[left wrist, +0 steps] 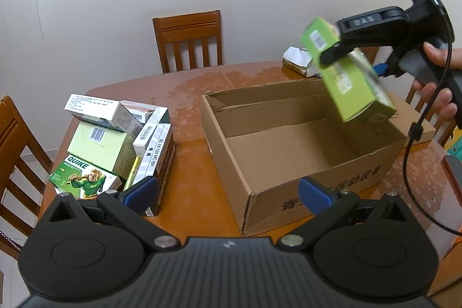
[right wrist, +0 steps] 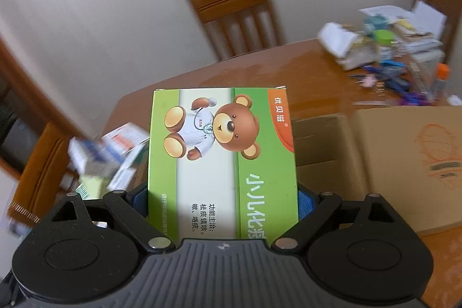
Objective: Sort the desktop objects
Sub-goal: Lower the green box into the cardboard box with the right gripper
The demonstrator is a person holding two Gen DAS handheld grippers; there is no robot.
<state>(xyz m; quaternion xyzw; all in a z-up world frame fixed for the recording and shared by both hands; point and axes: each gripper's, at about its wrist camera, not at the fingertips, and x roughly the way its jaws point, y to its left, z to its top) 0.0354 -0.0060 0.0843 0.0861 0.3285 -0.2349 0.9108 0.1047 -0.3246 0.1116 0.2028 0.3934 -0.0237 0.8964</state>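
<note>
My right gripper (right wrist: pixel 223 202) is shut on a green medicine box with a bear picture (right wrist: pixel 222 158); the blue pads press its two sides. In the left wrist view that same green box (left wrist: pixel 352 80) hangs tilted above the far right corner of an open cardboard box (left wrist: pixel 231 158), held by the right gripper (left wrist: pixel 340 48) in a person's hand (left wrist: pixel 439 94). My left gripper (left wrist: pixel 228 194) is open and holds nothing, low over the table in front of the cardboard box. A pile of small boxes (left wrist: pixel 115 146) lies to its left.
The wooden table (left wrist: pixel 190 192) has chairs at the far side (left wrist: pixel 189 39) and left (left wrist: pixel 14 152). A tissue pack (left wrist: pixel 297 62) sits behind the cardboard box. Papers and clutter (right wrist: pixel 398 54) cover the table's far right, beside a second cardboard box (right wrist: pixel 404 163).
</note>
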